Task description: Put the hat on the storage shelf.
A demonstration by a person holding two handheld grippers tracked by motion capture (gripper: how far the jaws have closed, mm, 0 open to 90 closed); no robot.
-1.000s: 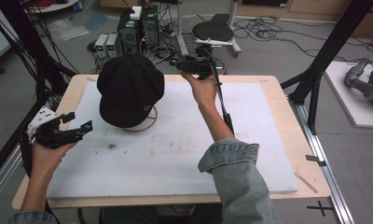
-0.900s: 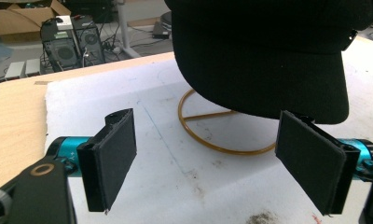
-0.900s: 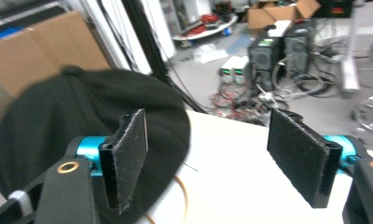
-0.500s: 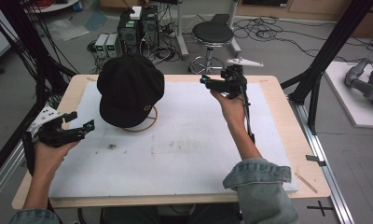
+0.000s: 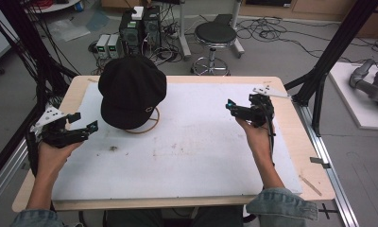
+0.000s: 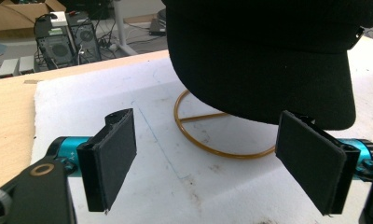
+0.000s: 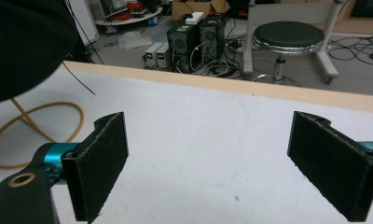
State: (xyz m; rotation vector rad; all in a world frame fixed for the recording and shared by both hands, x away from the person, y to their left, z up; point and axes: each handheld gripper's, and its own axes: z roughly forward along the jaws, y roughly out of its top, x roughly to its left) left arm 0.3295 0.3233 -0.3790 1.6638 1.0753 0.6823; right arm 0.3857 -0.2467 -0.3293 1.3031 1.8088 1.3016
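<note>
On the white foam mat [image 5: 192, 156] that covers most of the wooden table [image 5: 291, 118], a black cap [image 5: 130, 92] sits raised on a thin tan wire stand [image 5: 147, 128], toward the far left part of the mat. Its brim points roughly toward the person's side and a little to the right, and the ring base of the stand [image 6: 212, 149] shows beneath it in the left gripper view. The left gripper [image 5: 85, 128] rests just beside the cap's near left edge, jaws spread wide and aimed at it; in its own view the cap [image 6: 264, 56] looms right ahead, the brim hanging just over the pad [image 6: 310, 163] on the right. The right gripper [image 5: 233, 108] hovers well apart from the cap, over the far right of the mat, jaws likewise spread wide and holding nothing; from its camera the cap [image 7: 21, 42] is a dark mass at the upper left, with the stand's ring [image 7: 35, 130] below. The left hand is plainly the nearer, so a grasp of the cap would most likely fall to it, reaching forward and slightly right.
</note>
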